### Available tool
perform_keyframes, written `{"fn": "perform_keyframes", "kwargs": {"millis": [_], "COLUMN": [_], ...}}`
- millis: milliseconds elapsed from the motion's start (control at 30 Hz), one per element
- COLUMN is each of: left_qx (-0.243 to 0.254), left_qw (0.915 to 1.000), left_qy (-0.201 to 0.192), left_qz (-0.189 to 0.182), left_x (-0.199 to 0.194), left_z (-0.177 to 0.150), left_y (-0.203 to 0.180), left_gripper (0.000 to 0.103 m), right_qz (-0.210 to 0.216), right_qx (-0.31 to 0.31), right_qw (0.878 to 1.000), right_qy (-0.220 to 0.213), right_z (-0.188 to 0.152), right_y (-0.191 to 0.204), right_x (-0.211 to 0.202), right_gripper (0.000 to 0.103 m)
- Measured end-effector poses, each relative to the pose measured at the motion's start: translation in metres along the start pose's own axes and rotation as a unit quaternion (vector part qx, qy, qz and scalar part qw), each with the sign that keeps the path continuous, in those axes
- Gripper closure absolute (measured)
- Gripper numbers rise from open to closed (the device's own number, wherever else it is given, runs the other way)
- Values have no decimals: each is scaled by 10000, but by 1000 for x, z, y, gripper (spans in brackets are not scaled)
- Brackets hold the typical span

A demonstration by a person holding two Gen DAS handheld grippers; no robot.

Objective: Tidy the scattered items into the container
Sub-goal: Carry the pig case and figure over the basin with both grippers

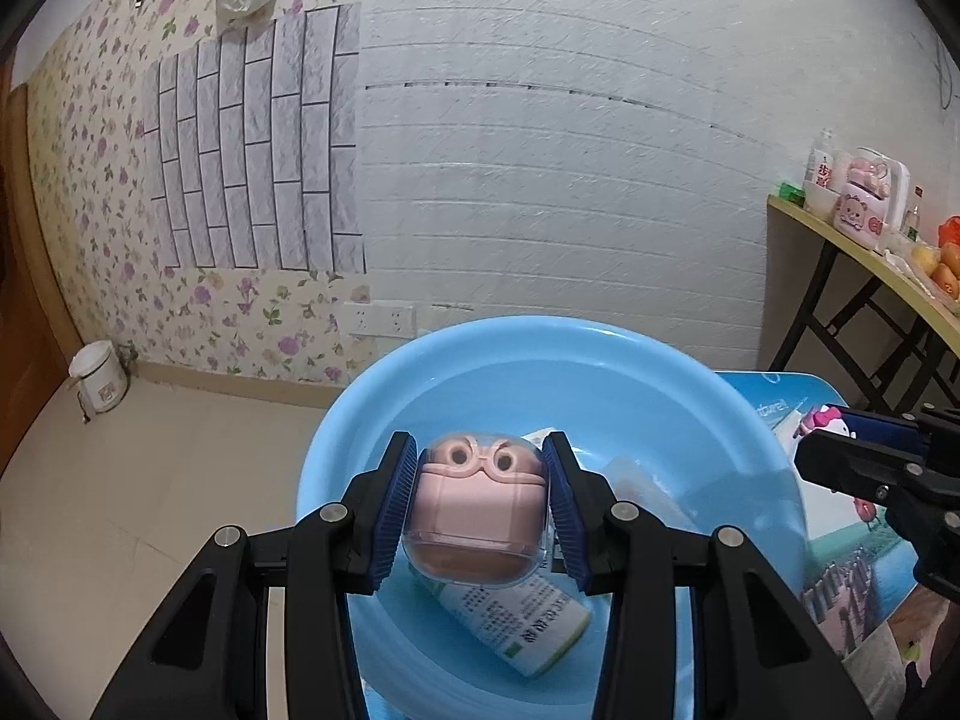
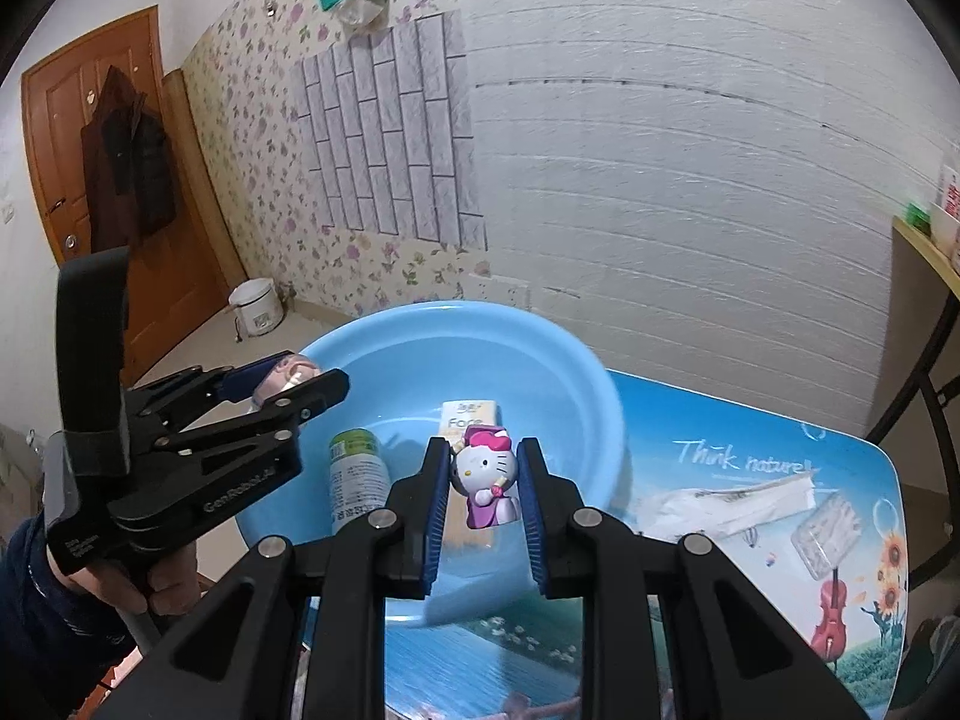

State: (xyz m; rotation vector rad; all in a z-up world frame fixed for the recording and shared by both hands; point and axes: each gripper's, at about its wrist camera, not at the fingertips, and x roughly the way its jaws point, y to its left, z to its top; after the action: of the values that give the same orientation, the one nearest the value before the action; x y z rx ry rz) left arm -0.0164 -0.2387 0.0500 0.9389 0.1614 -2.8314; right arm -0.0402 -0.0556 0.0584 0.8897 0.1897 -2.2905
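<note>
The left hand-held gripper (image 1: 483,495) squeezed a pink toy in a clear case (image 1: 480,510), and the right hand-held gripper (image 2: 483,480) pinched a little cat figure (image 2: 487,476). Both hung over the blue basin (image 2: 576,354) on the desk (image 2: 750,444), probably ready to drop them in. Farther off, a bottle (image 2: 359,474) and box (image 2: 471,414) lay inside, partly hidden.

Right gripper (image 2: 483,480) clamps cat figurine (image 2: 485,474) over basin (image 2: 564,354).
</note>
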Motion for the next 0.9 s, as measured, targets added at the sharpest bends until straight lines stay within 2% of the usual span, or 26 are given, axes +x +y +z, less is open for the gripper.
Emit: {"fn": "perform_keyframes", "kwargs": {"millis": [467,900], "left_qx": [287,405], "left_qw": [9993,9980], "left_qy": [189,377], "left_qz": [139,312], "left_x": [21,36], "left_z": [-11,-19], "left_y": [-3,-2], "left_gripper": [62,62], "right_qz": [6,7], "right_qx": [-36,-6], "right_qw": [9996,9994], "right_qy": [267,340], "right_z": [-2,-4], "right_y": [5,2], "right_x": [31,37], "right_gripper": [80,80]}}
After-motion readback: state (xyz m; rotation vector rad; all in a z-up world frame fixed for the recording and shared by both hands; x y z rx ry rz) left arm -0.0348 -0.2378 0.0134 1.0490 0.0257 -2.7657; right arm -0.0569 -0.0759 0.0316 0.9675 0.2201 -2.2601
